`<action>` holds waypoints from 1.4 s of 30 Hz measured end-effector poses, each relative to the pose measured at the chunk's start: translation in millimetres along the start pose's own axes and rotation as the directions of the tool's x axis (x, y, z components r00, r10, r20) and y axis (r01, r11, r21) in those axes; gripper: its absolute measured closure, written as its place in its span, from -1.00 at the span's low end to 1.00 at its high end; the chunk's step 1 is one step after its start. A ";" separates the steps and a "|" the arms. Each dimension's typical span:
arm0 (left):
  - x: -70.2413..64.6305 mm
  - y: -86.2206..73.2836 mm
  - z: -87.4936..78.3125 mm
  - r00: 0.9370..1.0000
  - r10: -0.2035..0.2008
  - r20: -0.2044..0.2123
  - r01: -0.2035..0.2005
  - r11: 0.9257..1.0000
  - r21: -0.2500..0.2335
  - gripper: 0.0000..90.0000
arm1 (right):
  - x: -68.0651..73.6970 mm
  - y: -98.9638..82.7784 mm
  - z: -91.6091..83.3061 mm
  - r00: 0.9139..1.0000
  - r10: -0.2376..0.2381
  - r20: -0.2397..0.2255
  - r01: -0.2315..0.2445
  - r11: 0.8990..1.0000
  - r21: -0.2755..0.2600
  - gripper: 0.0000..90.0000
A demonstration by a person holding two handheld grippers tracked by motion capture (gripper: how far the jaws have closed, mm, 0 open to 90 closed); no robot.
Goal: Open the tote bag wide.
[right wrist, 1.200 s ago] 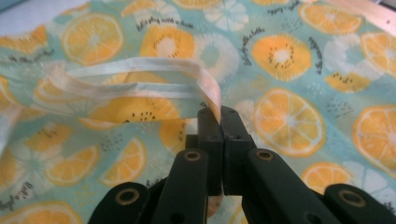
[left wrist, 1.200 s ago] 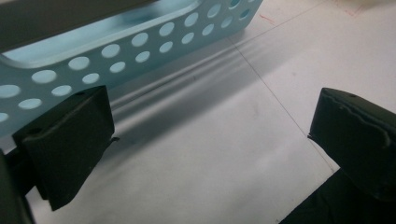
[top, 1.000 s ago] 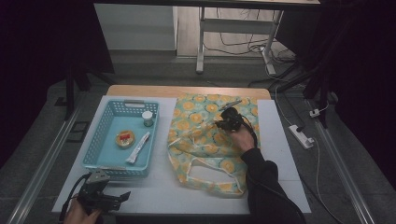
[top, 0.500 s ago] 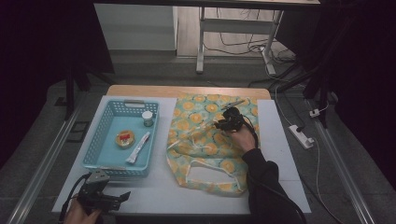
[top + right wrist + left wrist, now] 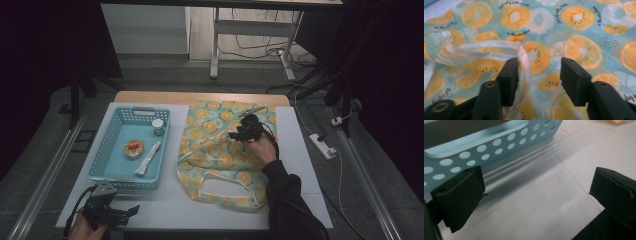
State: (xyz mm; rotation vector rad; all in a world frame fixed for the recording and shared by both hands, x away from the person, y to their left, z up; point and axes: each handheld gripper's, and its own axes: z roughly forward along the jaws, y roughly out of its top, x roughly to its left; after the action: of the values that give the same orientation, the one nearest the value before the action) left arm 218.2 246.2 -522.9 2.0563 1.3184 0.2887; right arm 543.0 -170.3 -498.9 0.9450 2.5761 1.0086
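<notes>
At the near edge of the white tabletop [image 5: 165, 205], the person's left hand [image 5: 82, 231] holds the left claw [image 5: 131, 210] low over bare surface, its jaws spread wide with nothing between them. In the left gripper view the two black jaws stand far apart over the white surface, and the perforated wall of the blue basket [image 5: 499, 142] runs just beyond them.

That basket [image 5: 112, 150] sits on the left half of the tabletop. Inside it lie a white tube [image 5: 148, 158] toward the right side, a small round container with a red and yellow top [image 5: 133, 148] beside it, and a little jar with a white lid [image 5: 158, 127] near the far right corner (what the jar holds is too small to tell).

To the right of the basket lies a cloth bag [image 5: 220, 150] printed with orange slices on pale teal, flat on the tabletop, its pale handle loop [image 5: 227, 187] at the near end. The right hand [image 5: 262, 147], in a dark sleeve, reaches over the bag's far half and holds the right claw [image 5: 234, 136] down against the fabric. In the right gripper view its jaws are parted, and a pale translucent strap [image 5: 524, 65] of the bag [image 5: 579, 32] curves between them, lying close along the left jaw; the jaws are not pressed together on it.

Beyond the tabletop, a strip of wood edge, a metal stand and cables show on the floor.
</notes>
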 end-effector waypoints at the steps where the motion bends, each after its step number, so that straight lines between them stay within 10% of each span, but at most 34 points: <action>1: 0.0 0.0 -0.1 1.000 0.000 0.000 0.000 1.000 0.000 -1.00 | 0.3 0.1 -1.8 1.000 0.004 0.002 -0.004 1.000 -0.006 0.00; 17: 1.3 -0.3 -0.5 1.000 -0.007 0.007 0.007 1.000 -0.005 -1.00 | 14.9 -4.3 -31.5 1.000 -0.017 -0.026 0.017 1.000 -0.018 -0.97; 42: 1.7 -0.4 -0.9 1.000 -0.012 0.009 0.012 1.000 -0.007 -1.00 | 96.7 -47.6 -37.6 0.975 -0.180 -0.132 0.190 0.980 0.067 -1.00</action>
State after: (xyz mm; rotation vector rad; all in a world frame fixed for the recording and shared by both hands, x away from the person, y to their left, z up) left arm 218.2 248.2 -522.7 2.0408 1.3215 0.2780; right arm 429.9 -155.2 -500.1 0.6612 2.7647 0.9497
